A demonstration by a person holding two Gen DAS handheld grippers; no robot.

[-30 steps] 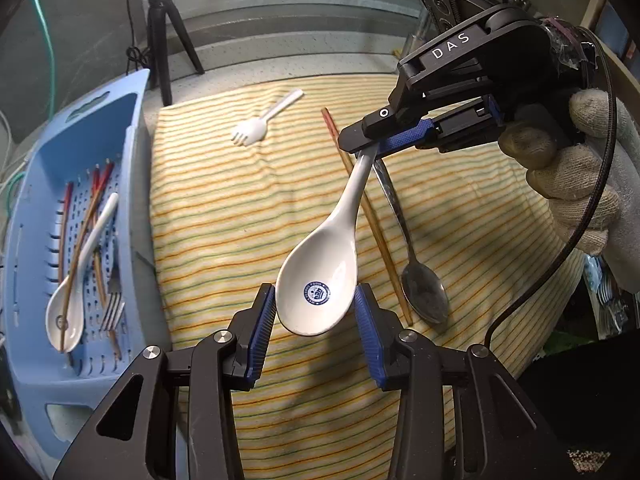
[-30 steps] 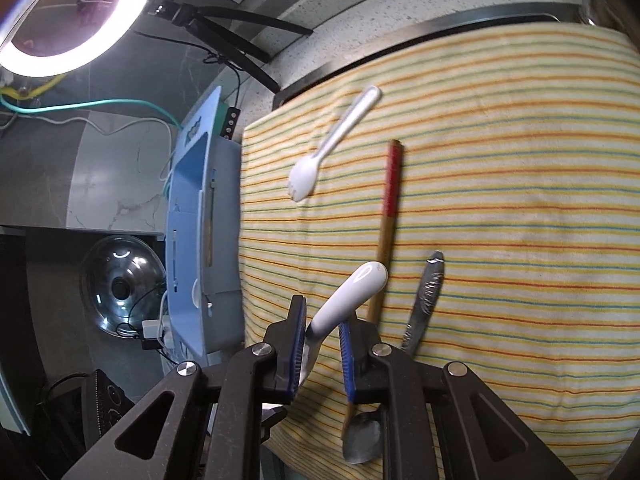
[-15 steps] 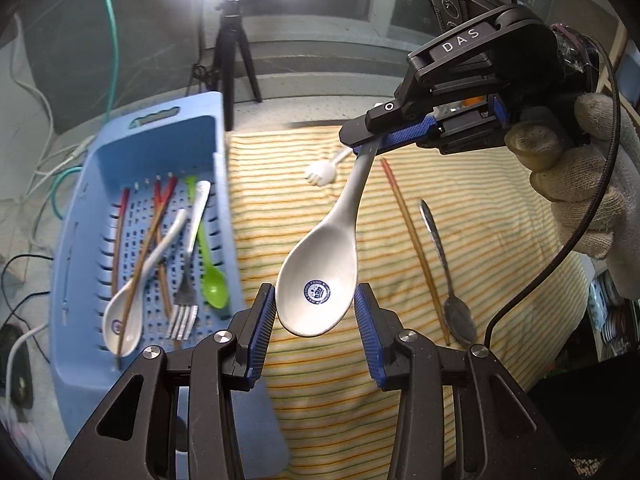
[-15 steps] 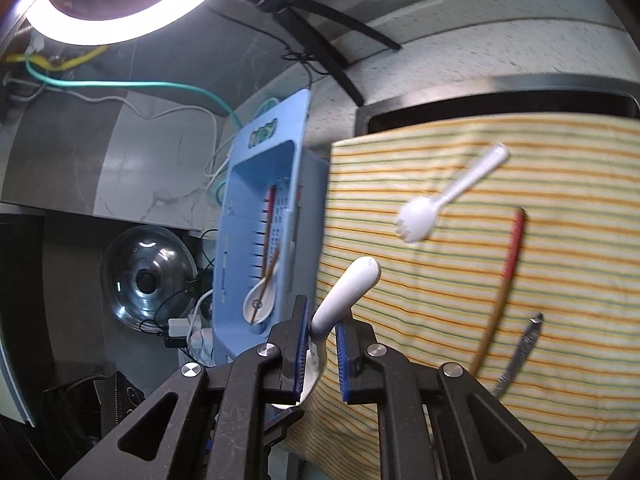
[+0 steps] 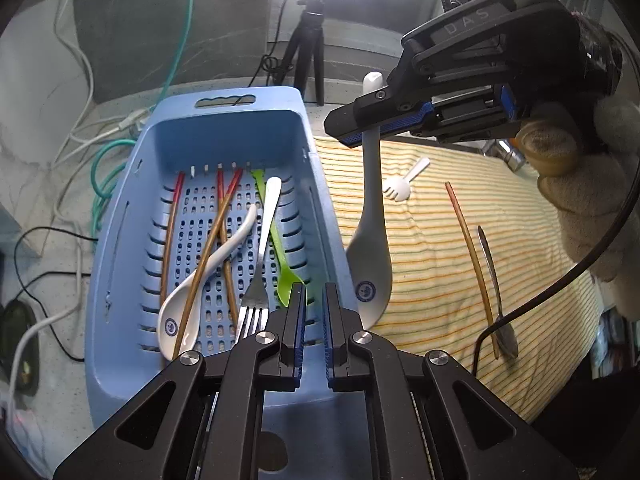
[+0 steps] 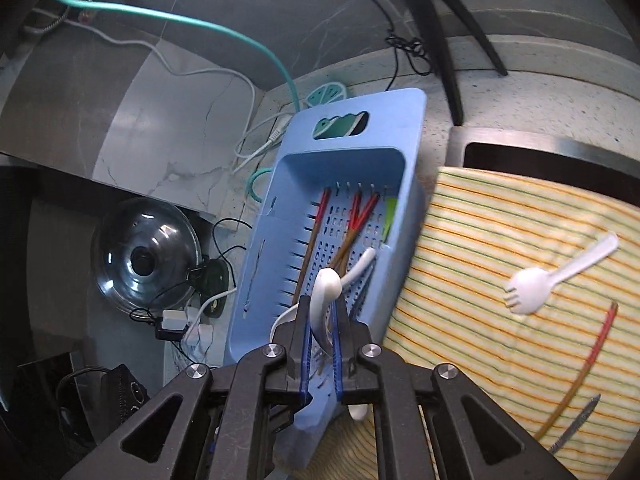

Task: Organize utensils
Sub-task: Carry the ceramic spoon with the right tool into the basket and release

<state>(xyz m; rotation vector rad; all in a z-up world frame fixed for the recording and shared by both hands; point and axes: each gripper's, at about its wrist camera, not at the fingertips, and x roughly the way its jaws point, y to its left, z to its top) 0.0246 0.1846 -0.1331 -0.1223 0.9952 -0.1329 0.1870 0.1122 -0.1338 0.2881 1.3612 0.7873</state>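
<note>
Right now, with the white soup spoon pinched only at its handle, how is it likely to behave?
The white soup spoon looks glazed and rigid, so probably slippery and chip-prone. The right tool, closing on its handle, leaves the bowl hanging; it may swing. The blue basket lies beside it.

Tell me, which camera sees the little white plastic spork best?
The right wrist view: the white spork lies big and unblocked on the striped cloth, tines clear. The left wrist view shows it smaller, beyond the right gripper.

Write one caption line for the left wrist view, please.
Right gripper carries a white soup spoon by its handle beside the blue basket.
</note>
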